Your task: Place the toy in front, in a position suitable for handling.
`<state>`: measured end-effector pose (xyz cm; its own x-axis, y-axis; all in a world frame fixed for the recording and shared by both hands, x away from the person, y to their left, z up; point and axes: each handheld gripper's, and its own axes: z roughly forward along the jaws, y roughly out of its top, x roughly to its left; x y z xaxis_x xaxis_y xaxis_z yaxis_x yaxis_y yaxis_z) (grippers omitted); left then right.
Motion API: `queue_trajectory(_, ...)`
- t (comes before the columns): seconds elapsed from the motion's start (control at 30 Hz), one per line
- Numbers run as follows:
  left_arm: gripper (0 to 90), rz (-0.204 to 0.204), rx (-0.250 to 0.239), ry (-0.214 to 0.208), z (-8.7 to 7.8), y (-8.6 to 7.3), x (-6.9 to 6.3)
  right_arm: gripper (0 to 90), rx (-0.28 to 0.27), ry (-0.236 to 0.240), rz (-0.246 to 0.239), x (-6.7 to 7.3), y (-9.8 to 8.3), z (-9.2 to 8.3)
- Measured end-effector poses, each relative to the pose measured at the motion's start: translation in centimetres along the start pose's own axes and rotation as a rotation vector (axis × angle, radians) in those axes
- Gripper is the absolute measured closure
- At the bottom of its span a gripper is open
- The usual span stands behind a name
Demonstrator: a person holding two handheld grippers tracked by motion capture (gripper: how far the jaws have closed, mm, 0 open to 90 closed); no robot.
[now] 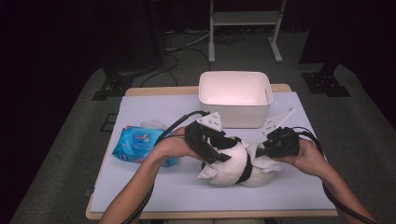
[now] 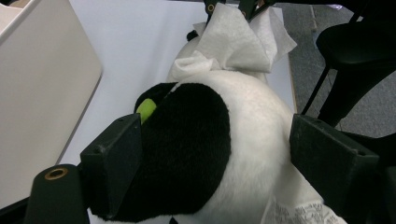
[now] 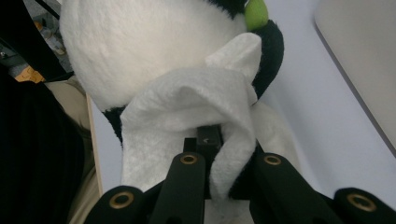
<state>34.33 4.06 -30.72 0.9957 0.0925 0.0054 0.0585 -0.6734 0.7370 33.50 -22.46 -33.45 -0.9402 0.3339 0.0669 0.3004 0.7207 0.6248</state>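
High view: we see the plush penguin (image 1: 231,163) lying on the table (image 1: 154,186) between both grippers. Our left gripper (image 1: 212,149) straddles its body with jaws spread, pads apparently not pressing. Our right gripper (image 1: 266,150) is clamped on a white wipe (image 3: 187,107) against the toy.

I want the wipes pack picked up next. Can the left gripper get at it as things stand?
Probably yes: the left gripper stands open around the plush toy, and the wipes pack lies uncovered beside that forearm.
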Motion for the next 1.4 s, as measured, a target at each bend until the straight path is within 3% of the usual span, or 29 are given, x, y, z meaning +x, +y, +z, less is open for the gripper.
queue_trajectory(0.43, 15.5, -0.021, 0.010, 0.010, -0.6, -0.4, 0.1, 85.1, -0.011, -0.017, 0.018, -0.4, -0.7, -0.5)
queue_trajectory(0.67, 13.8, -0.034, 0.017, -0.012, -0.1, -0.8, 0.0, 85.1, -0.018, -0.019, 0.031, -0.6, -1.3, -1.0)
queue_trajectory(0.87, 12.7, -0.061, -0.006, -0.045, 0.2, -1.4, -0.2, 85.1, -0.028, -0.014, 0.048, -0.6, -1.8, -1.2)
queue_trajectory(1.17, 11.0, -0.065, 0.017, -0.078, 1.0, -2.2, -0.5, 85.0, -0.041, -0.030, 0.075, -0.7, -2.9, -1.9)
queue_trajectory(1.4, 10.0, -0.056, 0.022, -0.104, 2.5, -2.2, -0.8, 85.1, -0.049, -0.037, 0.087, -0.8, -3.6, -2.3)
